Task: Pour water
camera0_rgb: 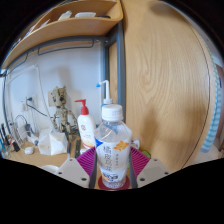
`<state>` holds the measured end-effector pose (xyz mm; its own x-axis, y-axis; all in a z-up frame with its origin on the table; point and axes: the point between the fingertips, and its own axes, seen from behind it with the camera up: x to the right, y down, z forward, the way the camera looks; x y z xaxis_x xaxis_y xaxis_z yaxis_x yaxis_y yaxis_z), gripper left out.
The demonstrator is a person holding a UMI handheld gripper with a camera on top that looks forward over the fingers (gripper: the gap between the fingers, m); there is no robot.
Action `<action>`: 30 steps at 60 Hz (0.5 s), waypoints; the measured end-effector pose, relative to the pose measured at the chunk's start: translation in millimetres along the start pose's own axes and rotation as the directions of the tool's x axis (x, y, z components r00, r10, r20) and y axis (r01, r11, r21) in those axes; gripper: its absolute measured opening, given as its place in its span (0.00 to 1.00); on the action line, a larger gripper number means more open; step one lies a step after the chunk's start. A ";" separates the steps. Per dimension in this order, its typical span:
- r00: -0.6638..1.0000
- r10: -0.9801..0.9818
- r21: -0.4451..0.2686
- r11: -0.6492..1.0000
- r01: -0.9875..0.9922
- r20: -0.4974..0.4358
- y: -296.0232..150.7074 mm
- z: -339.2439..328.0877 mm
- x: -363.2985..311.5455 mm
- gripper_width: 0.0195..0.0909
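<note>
A tall wooden cabinet panel (165, 70) fills the space beyond the fingers, with a wooden shelf (70, 25) above. The hand-held gripper (114, 160) pinches a clear water bottle (114, 150) between its pink pads (89, 160). Just behind stands a pump dispenser (86, 125), then a small wooden figure (62, 108).

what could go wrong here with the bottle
The water bottle sits between the gripper fingers with its white cap on, so tipping it now would likely pour nothing. The pump dispenser and the small wooden figure stand close behind on the desk, so a swing that way might topple them.
</note>
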<state>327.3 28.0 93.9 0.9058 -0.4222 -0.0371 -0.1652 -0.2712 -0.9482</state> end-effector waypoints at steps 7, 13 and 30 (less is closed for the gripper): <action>1.000 0.002 -0.002 1.000 -0.002 -0.004 2.4 -4.5 1.0 0.47; 0.998 -0.050 -0.093 0.995 0.046 -0.039 22.6 -7.3 7.5 0.63; 0.988 -0.140 -0.354 0.922 0.156 0.070 75.3 -98.7 8.7 0.74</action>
<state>284.3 -81.5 53.3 0.9451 -0.3181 0.0744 -0.1492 -0.6227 -0.7681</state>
